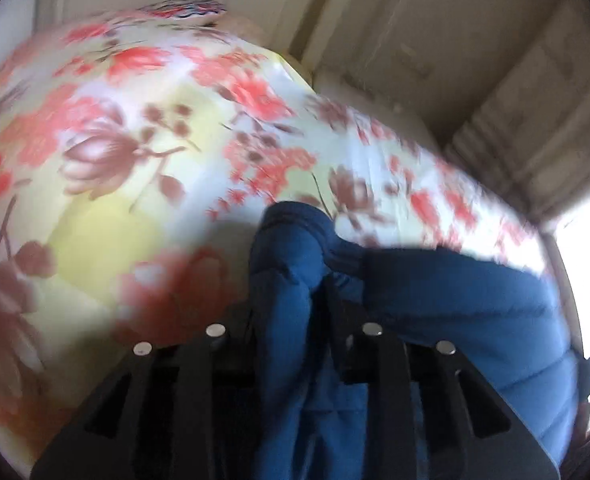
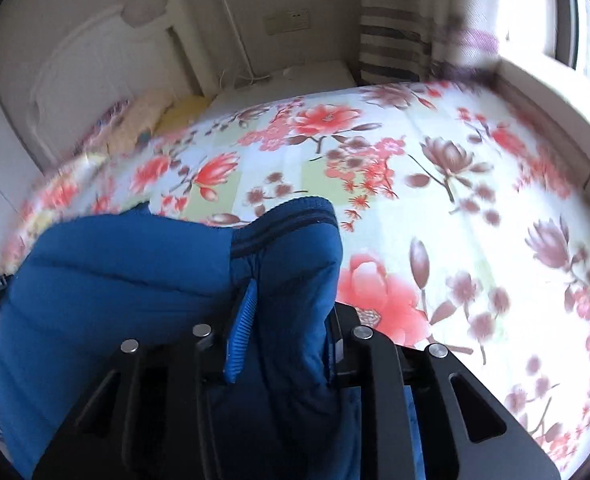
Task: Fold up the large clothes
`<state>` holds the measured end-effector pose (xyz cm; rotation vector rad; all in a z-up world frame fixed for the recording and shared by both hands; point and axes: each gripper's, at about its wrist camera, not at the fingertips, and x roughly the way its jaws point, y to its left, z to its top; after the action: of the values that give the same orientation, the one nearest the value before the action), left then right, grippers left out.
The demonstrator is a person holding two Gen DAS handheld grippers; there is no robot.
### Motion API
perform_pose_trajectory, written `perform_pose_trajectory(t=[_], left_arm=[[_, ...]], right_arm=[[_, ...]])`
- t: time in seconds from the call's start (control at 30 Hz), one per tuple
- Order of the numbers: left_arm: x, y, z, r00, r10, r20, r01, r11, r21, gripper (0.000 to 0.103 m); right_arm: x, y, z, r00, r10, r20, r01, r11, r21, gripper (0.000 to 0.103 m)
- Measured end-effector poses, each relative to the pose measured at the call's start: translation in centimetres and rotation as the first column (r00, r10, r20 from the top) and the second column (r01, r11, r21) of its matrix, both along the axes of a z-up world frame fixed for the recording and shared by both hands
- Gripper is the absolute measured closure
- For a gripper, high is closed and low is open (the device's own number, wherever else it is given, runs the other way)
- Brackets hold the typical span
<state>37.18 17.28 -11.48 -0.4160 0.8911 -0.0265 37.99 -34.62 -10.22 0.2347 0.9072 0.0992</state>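
A blue quilted padded jacket (image 1: 455, 304) is held up over a bed with a floral sheet (image 1: 107, 128). My left gripper (image 1: 291, 304) is shut on a bunched fold of the jacket, which stretches off to the right. In the right wrist view my right gripper (image 2: 283, 312) is shut on another thick fold of the jacket (image 2: 107, 280), near a dark zip edge (image 2: 283, 224); the cloth runs off to the left. A ribbed blue finger pad (image 2: 241, 332) shows against the cloth. The fingertips are mostly buried in fabric. Both views are motion-blurred.
The floral sheet (image 2: 435, 200) fills the bed. A white headboard (image 2: 75, 72) and pillows (image 2: 143, 120) lie at the far left. A striped curtain (image 2: 395, 40) and a bright window (image 2: 555, 12) are at the right. A pale wall (image 1: 435, 40) stands behind the bed.
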Motion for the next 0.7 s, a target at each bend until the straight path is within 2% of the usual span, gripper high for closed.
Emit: perform_pose_trajectory(t=[0.03,0.07,0.1,0.13,0.17,0.23,0.3,0.33,0.43,0.5,0.6,0.7], left_arm=[[-0.2,0.5,0.1,0.999,0.033,0.001,-0.033,0.999,0.011,0.056],[-0.3,0.6,0.0,0.999,0.050,-0.005,-0.050,0.999,0.019,0.050],[-0.4,0.8,-0.1,0.998,0.058,-0.012,-0.058,0.998,0.020,0.050],[-0.5,0.8,0.0,0.998,0.063,-0.009,-0.063,0.998,0.027,0.048],[-0.6,0.7,0.3,0.998,0.070,-0.002,-0.070,0.997,0.039,0.043],[-1.6,0.5,1.6,0.993,0.112,0.035,-0.116,0.988,0.104,0.035],[-2.8,0.3,3.7,0.980,0.172,0.098,-0.187,0.966,0.180,0.023],[-3.2,-0.1,4.7,0.976,0.178,0.124,-0.199,0.962,0.187,0.015],[-4.8,-2.1,8.2,0.969,0.119,0.217,-0.156,0.974,0.164,0.008],[-4.7,-4.7,9.7,0.970,0.054,0.239,-0.101,0.977,0.187,0.003],[-3.5,-9.5,10.0,0.975,-0.074,0.211,0.018,0.967,0.254,0.002],[-1.0,-13.9,7.1,0.982,-0.167,0.090,0.129,0.935,0.329,0.002]], right_arm=[[0.0,-0.2,-0.1,1.000,0.000,0.000,0.000,1.000,0.010,0.083],[0.0,-0.4,-0.1,1.000,0.000,-0.002,0.000,1.000,0.015,0.081],[0.1,-0.5,-0.1,1.000,-0.002,-0.005,0.002,1.000,0.011,0.078],[0.1,-0.5,0.0,1.000,-0.010,-0.009,0.010,1.000,-0.005,0.062],[-0.1,-0.4,0.3,1.000,-0.024,-0.018,0.024,0.999,-0.026,0.033],[-0.5,-0.6,0.9,0.997,-0.072,-0.016,0.072,0.996,-0.050,0.013],[-1.8,-1.2,2.9,0.994,-0.095,0.048,0.095,0.995,0.006,0.013],[-2.6,-1.1,4.2,0.991,-0.103,0.088,0.102,0.995,0.008,0.013],[-4.3,1.1,8.2,0.980,-0.031,0.198,0.039,0.999,-0.034,0.013],[-4.6,4.1,9.9,0.972,0.055,0.230,-0.036,0.996,-0.087,0.013],[-3.8,8.7,10.2,0.962,0.159,0.220,-0.128,0.981,-0.149,0.013],[-1.9,12.4,7.7,0.967,0.207,0.148,-0.175,0.963,-0.205,0.013]])
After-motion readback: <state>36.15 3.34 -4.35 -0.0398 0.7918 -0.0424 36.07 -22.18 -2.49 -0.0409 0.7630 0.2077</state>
